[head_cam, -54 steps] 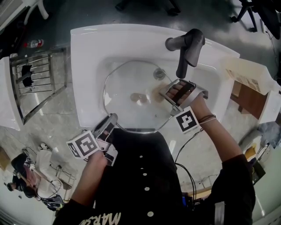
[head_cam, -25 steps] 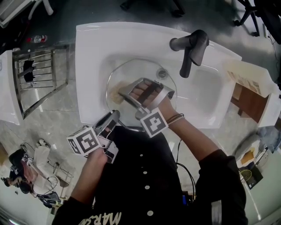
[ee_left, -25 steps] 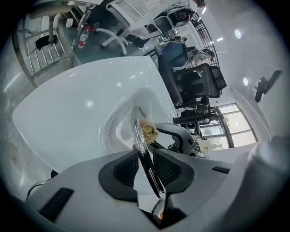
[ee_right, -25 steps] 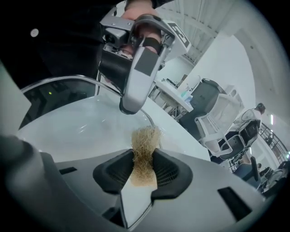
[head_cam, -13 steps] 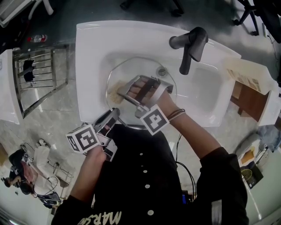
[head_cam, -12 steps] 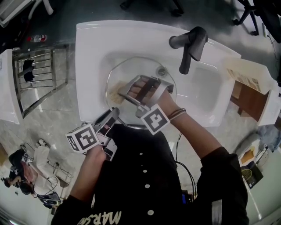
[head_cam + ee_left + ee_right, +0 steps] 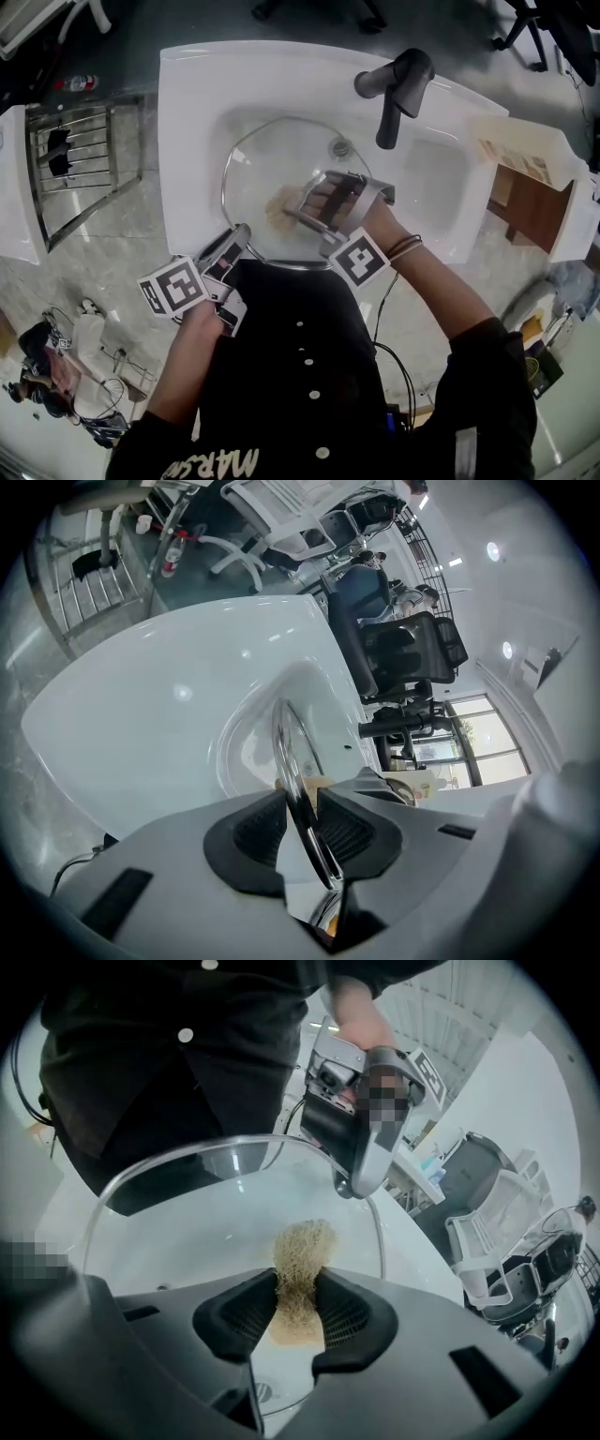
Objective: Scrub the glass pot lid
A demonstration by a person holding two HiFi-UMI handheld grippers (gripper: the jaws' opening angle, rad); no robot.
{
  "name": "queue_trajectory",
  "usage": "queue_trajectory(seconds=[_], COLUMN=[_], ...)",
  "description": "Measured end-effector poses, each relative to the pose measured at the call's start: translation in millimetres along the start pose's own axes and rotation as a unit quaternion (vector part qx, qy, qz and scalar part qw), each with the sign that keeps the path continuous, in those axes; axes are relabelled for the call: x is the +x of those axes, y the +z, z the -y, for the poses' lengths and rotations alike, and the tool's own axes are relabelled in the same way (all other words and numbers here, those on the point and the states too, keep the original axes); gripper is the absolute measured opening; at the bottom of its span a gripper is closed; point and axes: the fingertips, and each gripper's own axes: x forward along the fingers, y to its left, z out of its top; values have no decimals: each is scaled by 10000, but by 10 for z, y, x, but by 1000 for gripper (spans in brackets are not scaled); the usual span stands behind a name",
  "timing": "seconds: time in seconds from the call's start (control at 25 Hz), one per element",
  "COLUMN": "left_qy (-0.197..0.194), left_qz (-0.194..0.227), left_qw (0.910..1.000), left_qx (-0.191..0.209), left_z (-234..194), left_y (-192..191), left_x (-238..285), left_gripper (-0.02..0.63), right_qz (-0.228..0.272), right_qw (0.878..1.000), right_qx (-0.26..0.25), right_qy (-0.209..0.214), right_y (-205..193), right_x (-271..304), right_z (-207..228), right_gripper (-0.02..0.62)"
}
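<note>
The round glass pot lid (image 7: 272, 164) with a metal rim lies tilted over the white sink basin (image 7: 187, 112). My left gripper (image 7: 234, 246) is shut on the lid's near rim (image 7: 295, 789), the rim edge-on between its black pads. My right gripper (image 7: 292, 208) is shut on a tan fibrous scrubber (image 7: 281, 204), which rests on the glass near the lid's middle. In the right gripper view the scrubber (image 7: 300, 1279) sticks out between the pads onto the glass of the lid (image 7: 187, 1232), and the left gripper (image 7: 361, 1138) shows on the far rim.
A dark faucet (image 7: 398, 89) arches over the basin at the back right, with the drain (image 7: 342, 147) seen through the glass. A metal rack (image 7: 80, 159) stands left of the sink. A beige box (image 7: 525, 173) sits at the right.
My right gripper with the scrubber has slid from the lid's left part toward its middle and right. The left gripper keeps its hold on the near rim.
</note>
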Motion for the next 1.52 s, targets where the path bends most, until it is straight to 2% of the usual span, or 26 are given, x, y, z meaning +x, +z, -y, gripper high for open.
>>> queue_trajectory(seconds=[0.56, 0.88, 1.0, 1.12, 1.24, 1.36, 1.52], left_qy=[-43, -144, -119, -73, -174, -48, -186], left_qz=[59, 105, 73, 52, 83, 47, 58], left_qw=[10000, 9998, 9999, 10000, 9998, 10000, 9998], left_qx=[9, -47, -17, 31, -69, 25, -87], left_z=[23, 61, 61, 43, 59, 33, 58], left_y=[5, 14, 12, 20, 14, 22, 15], left_x=[-14, -19, -14, -26, -24, -31, -5], left_gripper=[118, 117, 117, 117, 117, 115, 115], right_qz=[-256, -405, -390, -276, 2, 252, 494], right_qw=[9963, 9834, 9801, 9877, 9973, 9995, 9982], right_qx=[37, -338, -458, -385, -248, -162, -31], right_qy=[816, 1734, 1890, 1487, 694, 29, -323], right_y=[-186, -282, -297, -219, 19, 235, 449], right_x=[-542, -798, -797, -710, -520, -337, -195], right_z=[-616, -856, -838, -639, -297, 17, 201], right_gripper=[134, 132, 134, 135, 137, 137, 137])
